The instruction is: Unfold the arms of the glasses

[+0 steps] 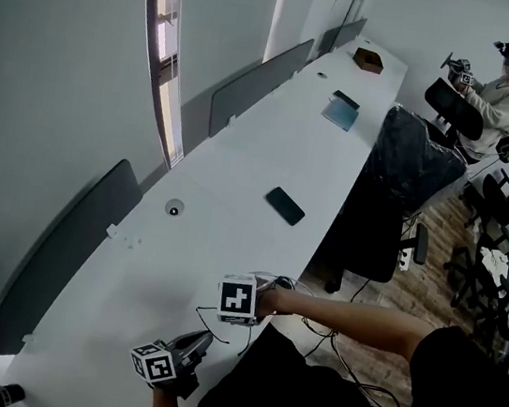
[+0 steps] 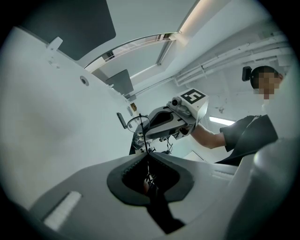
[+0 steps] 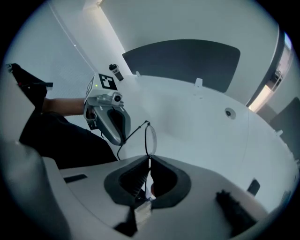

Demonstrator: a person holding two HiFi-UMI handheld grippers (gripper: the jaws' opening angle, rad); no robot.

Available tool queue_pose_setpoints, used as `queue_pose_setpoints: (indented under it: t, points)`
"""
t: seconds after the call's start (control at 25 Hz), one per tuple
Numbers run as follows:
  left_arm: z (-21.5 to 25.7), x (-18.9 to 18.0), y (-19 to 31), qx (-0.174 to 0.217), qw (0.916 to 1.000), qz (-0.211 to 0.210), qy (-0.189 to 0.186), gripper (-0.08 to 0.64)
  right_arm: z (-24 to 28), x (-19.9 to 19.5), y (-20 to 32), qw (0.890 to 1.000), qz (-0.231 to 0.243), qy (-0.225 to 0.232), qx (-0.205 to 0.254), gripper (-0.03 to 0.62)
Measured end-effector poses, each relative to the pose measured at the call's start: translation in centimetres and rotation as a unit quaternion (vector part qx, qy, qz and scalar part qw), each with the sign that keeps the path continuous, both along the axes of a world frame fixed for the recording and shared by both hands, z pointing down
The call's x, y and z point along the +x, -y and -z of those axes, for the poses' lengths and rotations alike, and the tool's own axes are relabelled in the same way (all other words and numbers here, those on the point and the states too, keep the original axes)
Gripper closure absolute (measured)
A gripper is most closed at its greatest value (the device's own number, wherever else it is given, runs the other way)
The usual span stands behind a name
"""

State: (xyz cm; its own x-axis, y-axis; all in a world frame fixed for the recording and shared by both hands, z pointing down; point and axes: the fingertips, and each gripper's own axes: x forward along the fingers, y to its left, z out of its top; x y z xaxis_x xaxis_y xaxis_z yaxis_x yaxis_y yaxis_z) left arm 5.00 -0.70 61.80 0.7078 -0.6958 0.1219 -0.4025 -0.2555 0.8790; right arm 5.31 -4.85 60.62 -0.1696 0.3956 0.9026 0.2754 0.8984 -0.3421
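Thin wire-framed glasses (image 1: 211, 317) hang between my two grippers above the near end of the white desk (image 1: 239, 177). In the left gripper view, my left gripper (image 2: 146, 156) is shut on one slim arm of the glasses, which runs up to a round lens (image 2: 138, 124). My right gripper (image 2: 174, 117) shows just beyond that lens. In the right gripper view, my right gripper (image 3: 149, 160) is shut on the frame just below a lens (image 3: 150, 139). From that lens the arm bends over to my left gripper (image 3: 112, 123).
A black phone (image 1: 285, 205) lies mid-desk, with a blue notebook (image 1: 340, 116) and a brown box (image 1: 369, 60) farther back. Grey dividers (image 1: 57, 254) line the desk's left edge. A black chair (image 1: 401, 172) stands at the right edge. Another person (image 1: 498, 97) sits at the far right.
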Motion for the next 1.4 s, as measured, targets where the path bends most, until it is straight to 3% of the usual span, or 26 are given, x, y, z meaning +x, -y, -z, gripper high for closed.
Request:
queue_pose_setpoints:
  t: [0.16,0.32,0.56,0.72,0.84,0.92,1.04,1.16,1.28,1.4]
  points:
    - [-0.1,-0.7,-0.4,-0.001,1.0,0.007,-0.002,0.551,-0.2,0.1,2.4,0.997,0.04,-0.013,0.058,0.574]
    - [-0.4,-1.2,-0.8,-0.007,0.9999,0.013,0.003,0.554,-0.3,0.5,3.1,0.995,0.065,-0.019,0.069,0.574]
    - [-1.4,-2.4,-1.7,-0.027,0.9992,0.028,0.006,0.554,-0.7,0.6,2.2,0.996,0.061,-0.023,0.056,0.574]
    - [-0.9,-1.2,-1.7,0.02,0.9995,0.009,-0.02,0.549,-1.2,1.4,1.9,0.995,0.072,-0.039,0.054,0.574]
    - [0.2,0.5,-1.3,0.034,0.9964,-0.003,-0.078,0.351,-1.0,1.0,1.9,0.994,0.087,-0.034,0.062,0.574]
    - [0.4,1.5,-1.1,0.028,0.9938,-0.006,-0.108,0.318,-0.9,0.9,1.9,0.993,0.091,-0.033,0.064,0.574]
    - [-0.3,3.0,-0.5,0.021,0.9936,-0.014,-0.11,0.311,-0.8,0.2,1.5,0.994,0.096,-0.017,0.057,0.574]
    - [-1.1,3.9,-0.5,0.018,0.9946,-0.023,-0.1,0.325,-0.8,0.4,2.0,0.993,0.087,-0.029,0.072,0.574]
    - [-1.2,4.1,-1.1,0.021,0.9939,-0.029,-0.105,0.502,-0.8,0.6,2.0,0.992,0.094,-0.032,0.074,0.574]
    - [-1.0,4.0,-1.7,0.025,0.993,-0.043,-0.107,0.532,-0.7,1.0,2.1,0.991,0.102,-0.033,0.075,0.574]
